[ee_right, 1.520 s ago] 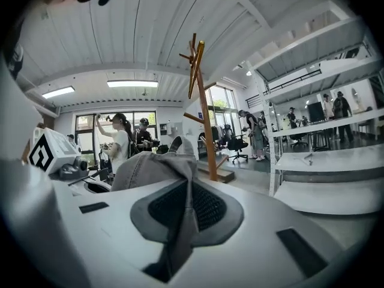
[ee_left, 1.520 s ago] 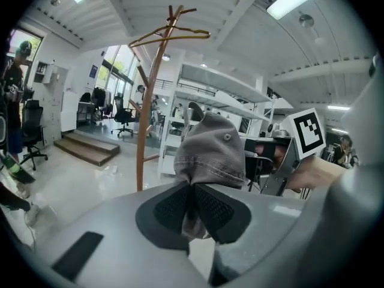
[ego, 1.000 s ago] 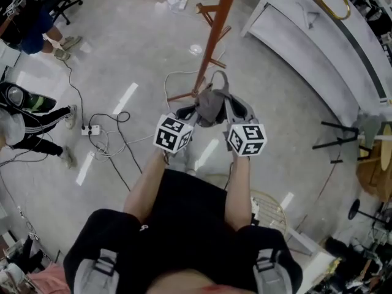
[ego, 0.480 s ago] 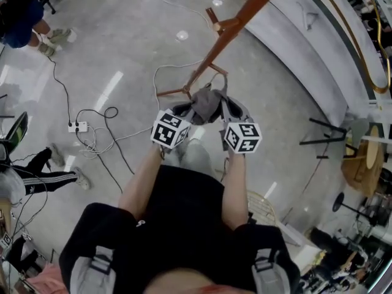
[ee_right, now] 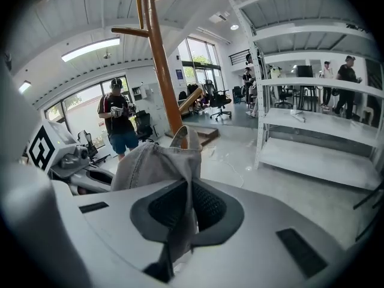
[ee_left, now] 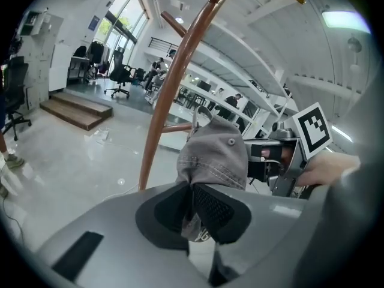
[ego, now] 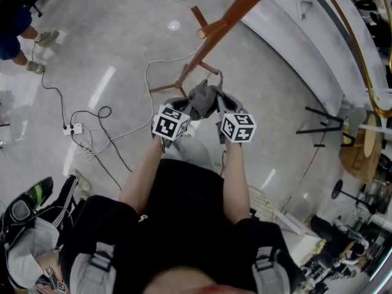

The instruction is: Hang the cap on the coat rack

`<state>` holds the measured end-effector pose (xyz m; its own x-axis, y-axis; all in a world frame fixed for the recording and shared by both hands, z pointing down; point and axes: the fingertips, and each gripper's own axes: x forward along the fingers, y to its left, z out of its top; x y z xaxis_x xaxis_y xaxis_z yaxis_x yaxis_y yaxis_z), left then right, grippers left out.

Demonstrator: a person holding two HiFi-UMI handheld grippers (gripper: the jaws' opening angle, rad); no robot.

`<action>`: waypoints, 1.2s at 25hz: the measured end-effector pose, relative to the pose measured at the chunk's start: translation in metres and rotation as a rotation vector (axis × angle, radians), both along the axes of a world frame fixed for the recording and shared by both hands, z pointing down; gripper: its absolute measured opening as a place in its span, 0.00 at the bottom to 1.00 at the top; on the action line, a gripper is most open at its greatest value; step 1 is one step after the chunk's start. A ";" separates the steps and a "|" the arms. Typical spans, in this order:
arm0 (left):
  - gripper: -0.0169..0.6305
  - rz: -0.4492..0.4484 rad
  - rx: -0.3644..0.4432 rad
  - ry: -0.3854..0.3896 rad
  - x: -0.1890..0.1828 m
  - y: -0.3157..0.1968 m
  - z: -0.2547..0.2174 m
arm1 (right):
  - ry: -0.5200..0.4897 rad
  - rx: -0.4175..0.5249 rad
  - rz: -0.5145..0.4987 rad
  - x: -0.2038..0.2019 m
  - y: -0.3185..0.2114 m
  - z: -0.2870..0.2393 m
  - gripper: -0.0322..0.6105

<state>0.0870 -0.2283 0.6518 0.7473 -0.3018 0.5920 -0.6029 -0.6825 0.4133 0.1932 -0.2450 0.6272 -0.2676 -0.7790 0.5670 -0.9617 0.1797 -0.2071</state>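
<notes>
A grey cap point(ego: 203, 98) hangs in the air between my two grippers. My left gripper point(ego: 185, 108) is shut on one side of its fabric point(ee_left: 213, 155), and my right gripper point(ego: 215, 105) is shut on the other side point(ee_right: 157, 164). The cap's back strap loop point(ee_right: 185, 138) stands up above it. The brown wooden coat rack point(ego: 215, 29) rises just beyond the cap, its pole point(ee_left: 174, 83) leaning across the left gripper view, with a peg point(ee_right: 129, 32) high up in the right gripper view. Its feet point(ego: 177, 83) rest on the floor ahead of the grippers.
Cables and a power strip point(ego: 72, 128) lie on the floor to the left. White shelving point(ee_right: 312, 119) stands to the right. A person point(ee_right: 117, 122) stands behind the rack. A black stand point(ego: 321, 126) and a wire basket point(ego: 264, 207) are on the right.
The head view has swung, so the rack's pole now leans further right and the rack sits closer in front. Both grippers hold the cap as before.
</notes>
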 end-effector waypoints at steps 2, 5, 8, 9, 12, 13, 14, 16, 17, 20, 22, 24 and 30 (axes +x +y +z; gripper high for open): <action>0.07 -0.001 -0.011 -0.010 0.005 -0.002 0.005 | -0.006 -0.013 -0.005 0.005 -0.002 0.007 0.07; 0.07 -0.006 -0.024 -0.028 0.010 -0.005 0.016 | -0.011 -0.037 -0.013 0.011 -0.006 0.020 0.07; 0.07 -0.007 -0.034 -0.055 0.012 -0.010 0.024 | -0.021 -0.064 -0.026 0.013 -0.014 0.031 0.07; 0.07 -0.008 -0.039 -0.064 0.012 -0.012 0.026 | -0.025 -0.073 -0.029 0.013 -0.017 0.035 0.07; 0.07 -0.022 -0.049 -0.097 0.008 -0.022 0.036 | -0.027 -0.098 -0.051 0.007 -0.031 0.047 0.07; 0.07 -0.026 -0.051 -0.109 0.005 -0.024 0.039 | -0.025 -0.107 -0.063 0.004 -0.034 0.052 0.07; 0.07 -0.030 -0.053 -0.121 0.002 -0.026 0.044 | -0.023 -0.117 -0.075 0.001 -0.038 0.056 0.07; 0.07 -0.038 -0.064 -0.144 -0.005 -0.030 0.052 | -0.021 -0.136 -0.098 -0.007 -0.044 0.063 0.07; 0.07 -0.044 -0.069 -0.155 -0.008 -0.032 0.056 | -0.019 -0.146 -0.109 -0.011 -0.047 0.066 0.07; 0.07 -0.071 -0.030 -0.191 -0.015 -0.048 0.061 | -0.008 -0.174 -0.126 -0.019 -0.054 0.074 0.07; 0.07 -0.089 -0.027 -0.199 -0.016 -0.053 0.068 | -0.008 -0.198 -0.130 -0.020 -0.059 0.080 0.07; 0.07 -0.105 -0.021 -0.207 -0.018 -0.057 0.075 | -0.005 -0.221 -0.138 -0.022 -0.063 0.086 0.07; 0.11 -0.124 -0.006 -0.245 -0.025 -0.072 0.084 | 0.035 -0.250 -0.125 -0.018 -0.075 0.085 0.16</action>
<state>0.0622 -0.3007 0.7359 0.5392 -0.3777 0.7527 -0.7642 -0.5950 0.2488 0.1748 -0.3202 0.7120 -0.3297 -0.5759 0.7481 -0.9426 0.2446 -0.2271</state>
